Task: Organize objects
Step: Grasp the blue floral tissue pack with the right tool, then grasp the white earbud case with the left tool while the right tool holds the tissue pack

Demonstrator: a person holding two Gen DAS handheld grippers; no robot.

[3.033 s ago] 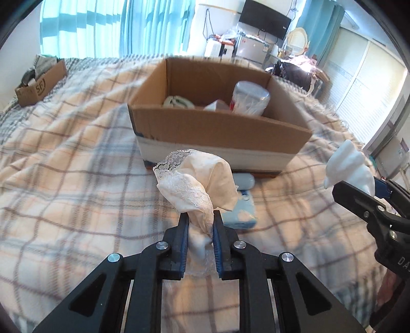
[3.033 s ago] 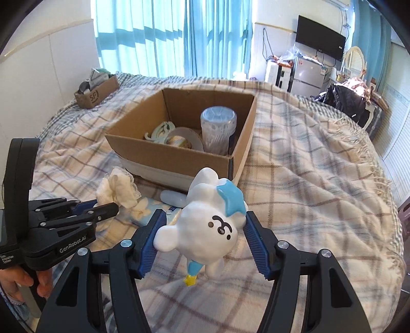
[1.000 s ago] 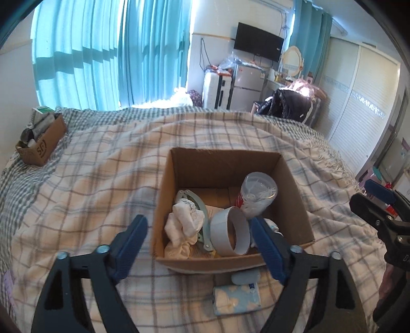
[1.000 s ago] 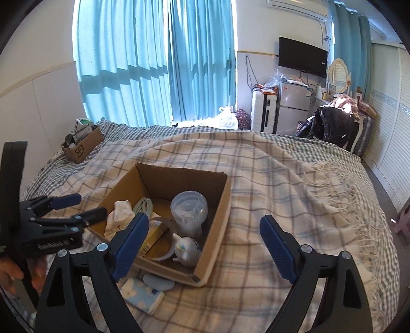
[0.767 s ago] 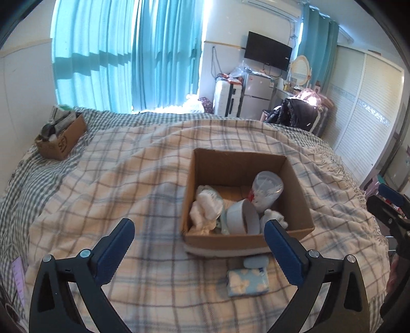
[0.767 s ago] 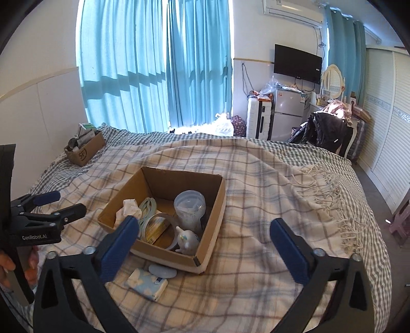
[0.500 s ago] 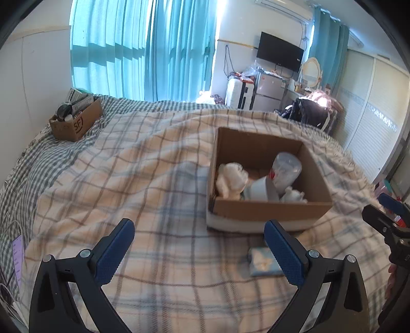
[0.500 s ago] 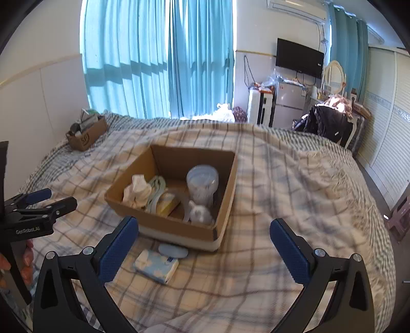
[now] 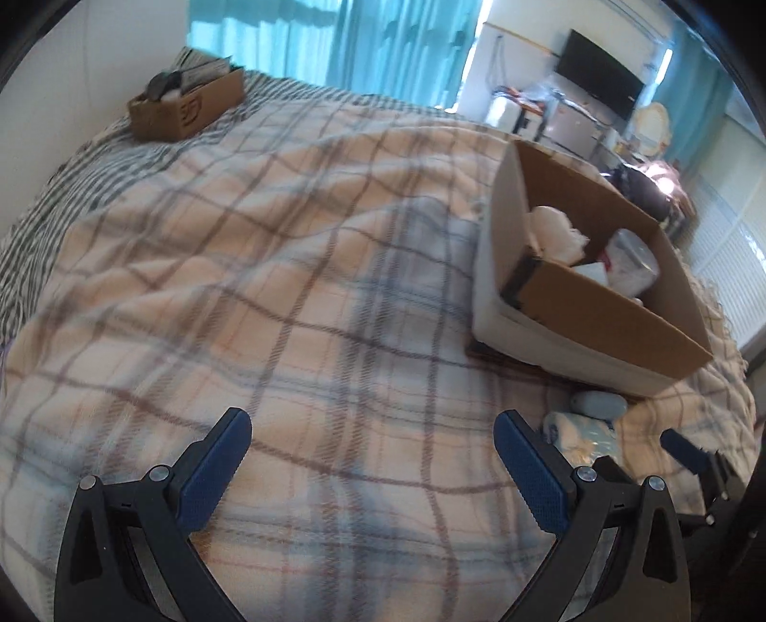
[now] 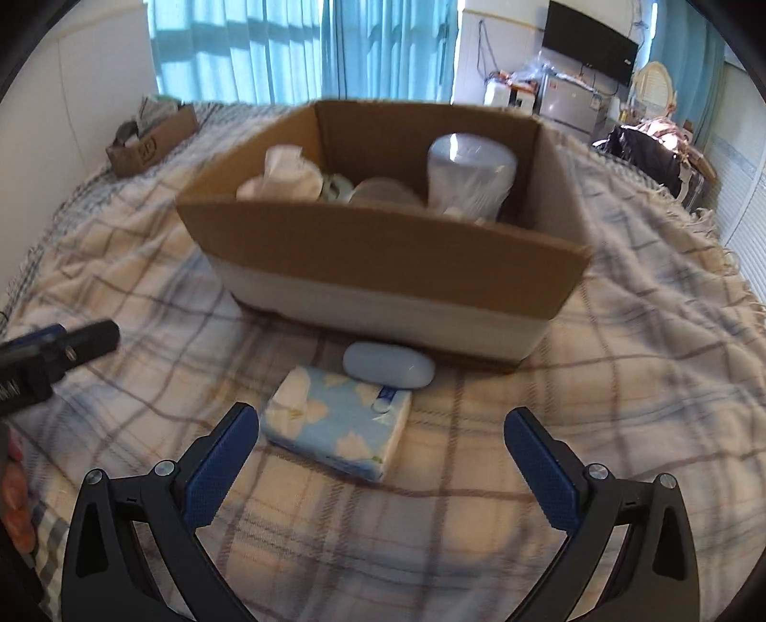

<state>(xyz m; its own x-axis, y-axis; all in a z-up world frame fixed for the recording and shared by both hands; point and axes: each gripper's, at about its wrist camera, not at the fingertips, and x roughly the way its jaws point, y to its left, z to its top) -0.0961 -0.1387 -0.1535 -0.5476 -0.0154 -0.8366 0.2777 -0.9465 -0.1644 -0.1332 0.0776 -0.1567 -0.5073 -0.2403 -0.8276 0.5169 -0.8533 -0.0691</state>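
An open cardboard box (image 10: 383, 249) stands on the plaid bed; in it are a white lace cloth (image 10: 282, 174), a clear lidded jar (image 10: 471, 172) and a tape roll (image 10: 383, 191). In front of it lie a blue floral tissue pack (image 10: 337, 423) and a pale blue oval case (image 10: 388, 364). My right gripper (image 10: 380, 447) is open and empty, low over the tissue pack. My left gripper (image 9: 371, 459) is open and empty over bare blanket, left of the box (image 9: 589, 306); the pack (image 9: 581, 435) and the case (image 9: 601, 404) lie to its right.
A small cardboard box (image 9: 186, 107) of odds and ends sits at the bed's far left by the wall. Blue curtains, a TV (image 10: 591, 43) and furniture stand beyond the bed. The left gripper's tip (image 10: 62, 351) shows at the left of the right wrist view.
Both grippers let go of the lace cloth and the white toy into the box, pulled back high, and have now dropped low towards the bed. The right one has closed in on the tissue pack.
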